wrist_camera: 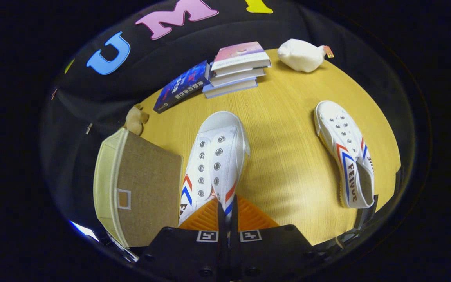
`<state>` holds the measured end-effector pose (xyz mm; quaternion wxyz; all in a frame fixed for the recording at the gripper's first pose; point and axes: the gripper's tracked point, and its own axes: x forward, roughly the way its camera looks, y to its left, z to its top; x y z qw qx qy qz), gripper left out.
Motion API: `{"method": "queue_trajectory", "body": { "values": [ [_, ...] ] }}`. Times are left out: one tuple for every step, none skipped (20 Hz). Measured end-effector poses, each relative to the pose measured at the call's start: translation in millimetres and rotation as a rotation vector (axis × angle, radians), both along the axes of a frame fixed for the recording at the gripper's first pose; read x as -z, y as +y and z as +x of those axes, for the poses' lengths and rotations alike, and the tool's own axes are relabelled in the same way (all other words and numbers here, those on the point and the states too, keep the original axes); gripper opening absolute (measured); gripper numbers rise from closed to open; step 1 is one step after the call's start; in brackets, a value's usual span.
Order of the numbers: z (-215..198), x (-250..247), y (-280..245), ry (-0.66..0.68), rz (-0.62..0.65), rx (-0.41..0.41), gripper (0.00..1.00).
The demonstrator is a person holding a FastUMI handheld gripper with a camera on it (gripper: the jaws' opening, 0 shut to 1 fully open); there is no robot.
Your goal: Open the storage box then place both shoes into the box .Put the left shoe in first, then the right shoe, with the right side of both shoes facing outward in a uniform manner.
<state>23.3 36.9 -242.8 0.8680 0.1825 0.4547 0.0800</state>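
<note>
My gripper [227, 213] is shut on a white canvas shoe [215, 160] with red and blue stripes. Both fingers pinch the shoe's upper edge near its heel, and the shoe hangs above the table with its toe pointing away from me. A beige fabric storage box [143, 188] with its lid on stands just left of the held shoe. The second white shoe [347, 152] lies on its side on the yellow wooden table [288, 164], off to the right of the fingers.
A stack of books [237, 68] and a dark blue book [182, 86] lie at the table's far edge. A white plush toy [302, 55] sits at the far right corner. A small tan plush [136, 119] rests behind the box.
</note>
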Motion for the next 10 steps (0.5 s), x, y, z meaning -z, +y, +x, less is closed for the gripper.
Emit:
{"method": "queue_trajectory", "body": {
  "values": [
    [-3, -18, 0, -0.025, 0.003, 0.012, 0.05],
    [-5, -37, 2, -0.052, 0.014, 0.022, 0.05],
    [-8, -57, 6, -0.077, 0.032, 0.035, 0.05],
    [-12, -76, 10, -0.099, 0.056, 0.049, 0.05],
    [-15, -93, 16, -0.119, 0.080, 0.058, 0.05],
    [-17, -110, 24, -0.137, 0.104, 0.062, 0.05],
    [-18, -125, 32, -0.155, 0.122, 0.061, 0.05],
    [-20, -136, 41, -0.167, 0.137, 0.055, 0.05],
    [-21, -145, 54, -0.168, 0.154, 0.050, 0.05],
    [-23, -155, 68, -0.168, 0.173, 0.034, 0.05]
  ]
}}
